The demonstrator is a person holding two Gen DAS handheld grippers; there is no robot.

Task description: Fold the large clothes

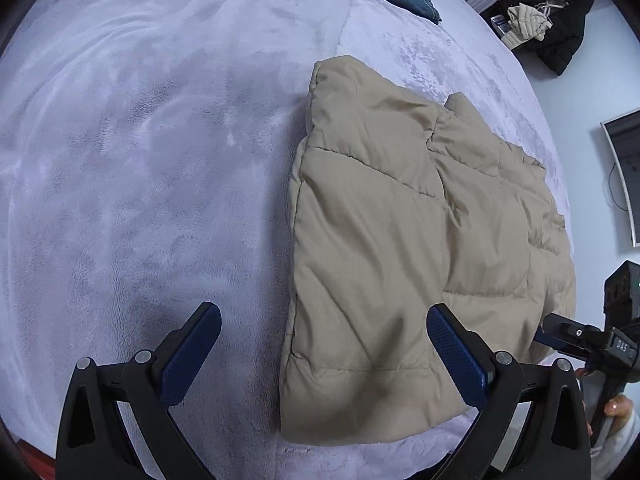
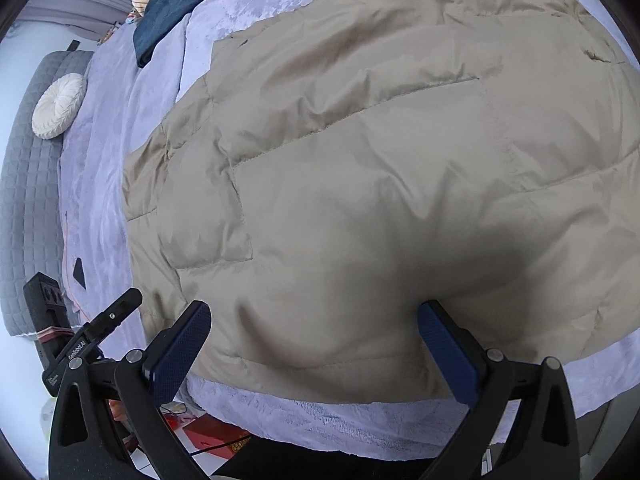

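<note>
Right wrist view is showing the right gripper (image 2: 314, 354) hanging wide open and holding nothing, right over the near edge of the tan puffy coat (image 2: 360, 180) lying on the purple bed blanket (image 2: 120, 128). Left gripper (image 1: 324, 346) is also hanging open and empty at the coat's corner, so both should probably be pinching that edge at the same time and lifting evenly. Left wrist view is showing lots of bare blanket, while the right one is showing a round pillow (image 2: 59, 105).

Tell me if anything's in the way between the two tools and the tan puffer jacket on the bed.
Nothing visible is. The left tool hangs open over the puffer jacket's near corner, and the right tool hangs open over its near edge.
</note>
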